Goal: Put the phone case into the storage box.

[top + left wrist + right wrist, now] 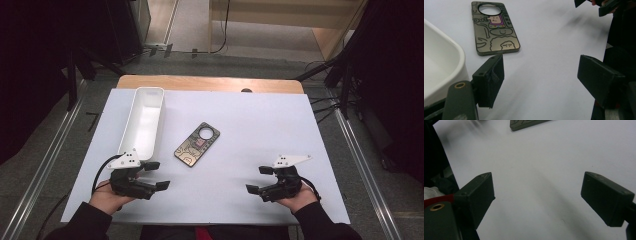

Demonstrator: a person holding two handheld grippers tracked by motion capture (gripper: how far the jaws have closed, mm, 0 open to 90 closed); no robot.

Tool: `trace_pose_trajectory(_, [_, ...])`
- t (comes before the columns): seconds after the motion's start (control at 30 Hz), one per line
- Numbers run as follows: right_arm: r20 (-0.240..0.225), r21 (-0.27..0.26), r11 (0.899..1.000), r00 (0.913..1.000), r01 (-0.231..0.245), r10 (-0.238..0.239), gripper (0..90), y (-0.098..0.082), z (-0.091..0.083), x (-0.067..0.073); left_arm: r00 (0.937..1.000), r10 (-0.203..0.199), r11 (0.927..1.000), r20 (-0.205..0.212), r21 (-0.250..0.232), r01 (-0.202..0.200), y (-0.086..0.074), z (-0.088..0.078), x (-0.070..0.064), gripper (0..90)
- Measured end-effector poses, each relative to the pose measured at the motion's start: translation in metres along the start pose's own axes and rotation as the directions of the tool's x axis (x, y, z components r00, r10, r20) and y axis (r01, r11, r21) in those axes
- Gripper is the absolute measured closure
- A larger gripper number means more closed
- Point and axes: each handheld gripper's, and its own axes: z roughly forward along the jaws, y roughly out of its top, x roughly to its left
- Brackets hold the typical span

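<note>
On the white surface (260,125) before us, a phone case (197,144) lies flat and a little askew near the middle, its round camera cutout at the far end; the left gripper view shows its olive-gold back covered in cartoon doodles, with one figure in purple just below the cutout. Just to its left stands a long white tray (145,121), lengthwise away from us, apart from the case. We hold our left gripper (156,176) low near the front edge, close to the near end of the tray, with its jaws spread wide and nothing between them; in its own view the case (495,28) sits just beyond the left jaw and the tray's rim (454,50) curves in at the left. Our right gripper (260,180) rests well apart on the other side, also near the front edge, jaws wide apart and empty, aimed across bare white surface; in its own view only a corner of the case (524,125) peeks in at the top. Neither gripper touches the case.
</note>
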Motion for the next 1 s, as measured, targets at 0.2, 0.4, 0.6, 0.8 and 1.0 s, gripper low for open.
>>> trace_pose_trajectory(0.2, [-0.004, -0.002, 1.0, 1.0, -0.006, 0.006, 10.7, -0.0003, -0.0004, -0.0004, 1.0, -0.001, 1.0, 0.0, 0.003, 0.001, 0.0002, 0.0002, 0.0001, 21.3])
trace_pose_trajectory(0.4, [-0.005, -0.004, 1.0, 1.0, -0.003, 0.003, 10.7, -0.0006, -0.0008, -0.0009, 1.0, -0.003, 1.0, 0.001, 0.007, 0.003, 0.0002, 0.0004, 0.0004, 21.3])
trace_pose_trajectory(0.6, [-0.002, -0.003, 1.0, 1.0, -0.006, 0.006, 10.7, -0.0007, -0.0007, -0.0013, 1.0, -0.005, 1.0, 0.006, 0.005, 0.005, 0.0001, 0.0005, 0.0005, 21.3])
trace_pose_trajectory(0.8, [-0.009, 0.003, 1.0, 0.9999, -0.011, 0.011, 10.7, -0.0008, -0.0002, -0.0014, 1.0, -0.008, 1.0, 0.003, 0.005, 0.008, 0.0001, 0.0006, 0.001, 21.3])
trace_pose_trajectory(1.0, [-0.008, 0.003, 1.0, 0.9999, -0.006, 0.006, 10.7, -0.0008, 0.0, -0.0015, 1.0, -0.009, 1.0, 0.001, 0.003, 0.009, 0.0004, 0.0002, 0.0007, 21.3])
